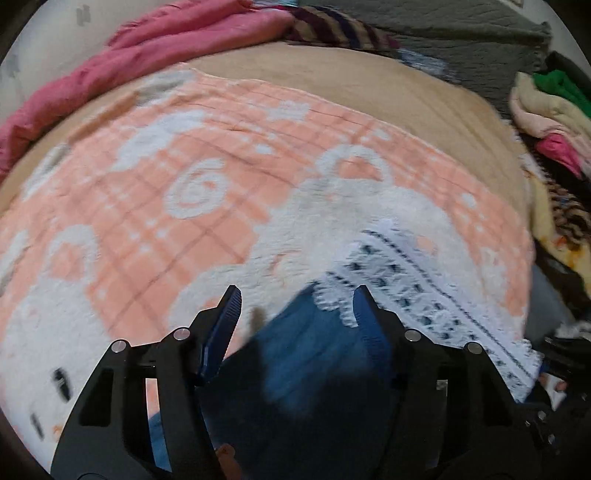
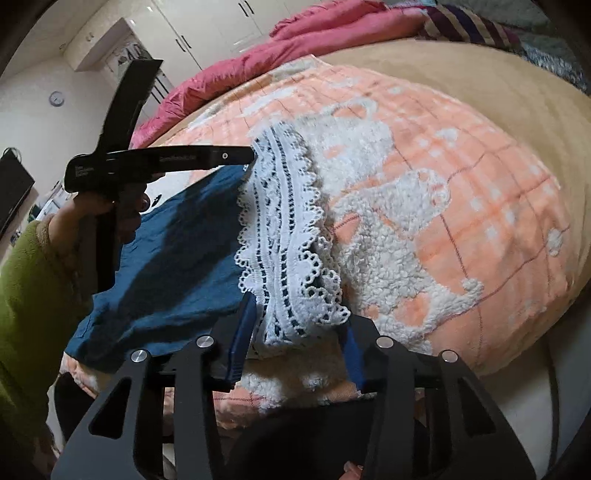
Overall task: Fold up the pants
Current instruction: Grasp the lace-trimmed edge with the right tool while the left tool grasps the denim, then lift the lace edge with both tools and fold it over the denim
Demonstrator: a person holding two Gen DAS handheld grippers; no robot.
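Both hand-held grippers, left (image 1: 297, 304) and right (image 2: 301, 325), sit spread wide and holding nothing over the blue pants (image 2: 173, 258) with lace hem (image 2: 288, 236), lying on the bed's peach blanket (image 2: 461, 177).

Pants: the dark blue pants with a white lace hem (image 2: 177, 258) lie on the peach-and-white fleecy patterned blanket (image 2: 461, 192), near its front edge.
Lace hem: on the pants' right end, toward the blanket's middle.
Right gripper (image 2: 295, 336): at the near corner of the lace hem, one finger on each side of it.
Left gripper (image 1: 295, 314): above the pants' far edge, by the lace.
Pink quilt (image 2: 258, 62): behind the blanket, along the bed's far side.
White cupboards (image 2: 207, 26): behind the quilt.
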